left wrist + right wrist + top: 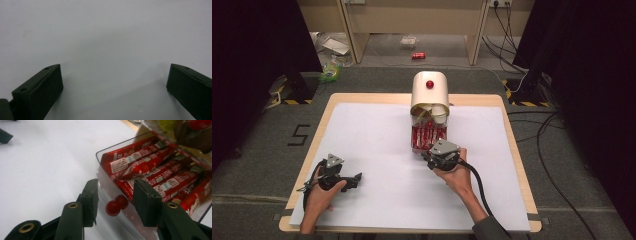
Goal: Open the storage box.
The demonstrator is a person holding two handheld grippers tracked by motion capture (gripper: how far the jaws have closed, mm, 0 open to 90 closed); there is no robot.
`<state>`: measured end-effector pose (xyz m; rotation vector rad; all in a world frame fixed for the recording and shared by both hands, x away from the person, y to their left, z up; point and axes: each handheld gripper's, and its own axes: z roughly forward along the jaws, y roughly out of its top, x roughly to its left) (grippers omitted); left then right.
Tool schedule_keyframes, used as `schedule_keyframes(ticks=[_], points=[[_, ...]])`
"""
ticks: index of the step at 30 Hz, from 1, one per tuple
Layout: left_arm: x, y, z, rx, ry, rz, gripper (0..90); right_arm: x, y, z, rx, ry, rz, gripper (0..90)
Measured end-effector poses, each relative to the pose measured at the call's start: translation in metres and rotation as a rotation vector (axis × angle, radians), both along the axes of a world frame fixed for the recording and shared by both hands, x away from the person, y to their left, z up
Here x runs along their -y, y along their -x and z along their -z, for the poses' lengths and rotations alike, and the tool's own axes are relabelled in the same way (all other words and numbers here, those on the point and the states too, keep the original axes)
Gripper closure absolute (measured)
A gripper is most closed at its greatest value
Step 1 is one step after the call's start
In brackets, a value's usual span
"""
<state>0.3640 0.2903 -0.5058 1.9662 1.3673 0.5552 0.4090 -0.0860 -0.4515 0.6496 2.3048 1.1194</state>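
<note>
Right claw [114,203], lower centre of the right gripper view, standing half apart and straddling the red knob [113,208] on the clear drawer [105,182], pads not touching it: poised, probably, for a pull. Drawer of red snack packets [140,162] drawn out from the cream dispenser [430,92], mid-frame in the high view. Left claw [113,92] wide apart, idle over the white desk [372,135], lower left.

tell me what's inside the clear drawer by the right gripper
The clear drawer holds red candy packets lying side by side, with printed labels. A red knob sits on its front between the right gripper jaws. Lower layers and the drawer's back, under the cream cover, are hidden.
</note>
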Motion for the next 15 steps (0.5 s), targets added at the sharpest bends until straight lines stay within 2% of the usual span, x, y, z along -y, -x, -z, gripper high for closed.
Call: schedule_keyframes(ticks=[8,11,15], points=[[0.000,0.000,0.000,0.000,0.000,0.000,0.0,0.002,0.010,0.007,-0.025,0.014,-0.034,60.1],[0.000,0.000,0.000,0.001,0.000,-0.001,0.0,0.003,0.014,0.012,-0.014,0.024,-0.039,62.5],[0.000,0.000,0.000,0.001,0.000,-0.001,0.0,0.003,0.019,0.016,-0.015,0.024,-0.050,61.1]])
